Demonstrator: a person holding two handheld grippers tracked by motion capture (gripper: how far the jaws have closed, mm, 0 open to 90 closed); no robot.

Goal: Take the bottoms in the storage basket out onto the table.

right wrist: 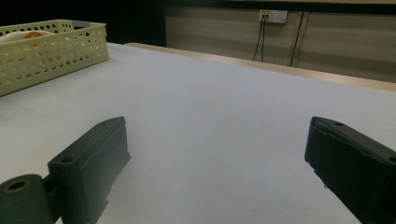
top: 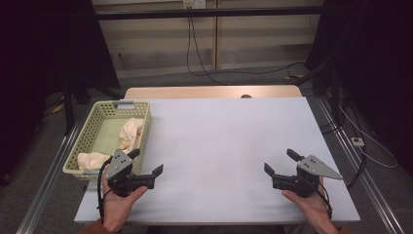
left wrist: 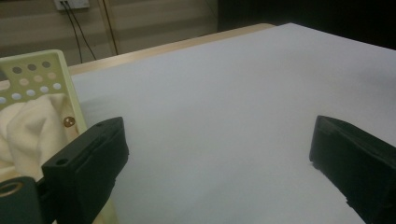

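Observation:
A pale green perforated basket (top: 97, 124) stands at the table's left edge, holding cream-coloured cloth (top: 132, 131). My left gripper (top: 146, 162) rests on the white table near the front, right beside the basket's near right corner, its jaws wide apart with nothing between them. In the left gripper view the basket (left wrist: 44, 74) and the cloth (left wrist: 28, 128) sit just left of the left jaw. My right gripper (top: 280, 162) lies near the front right of the table, open and empty. The right gripper view shows the basket (right wrist: 46, 49) far off at upper left.
The white tabletop (top: 224, 141) stretches between the two grippers. A wooden strip (top: 214, 91) runs along the far edge. Cables hang down the wall behind, and metal rails flank the table on both sides.

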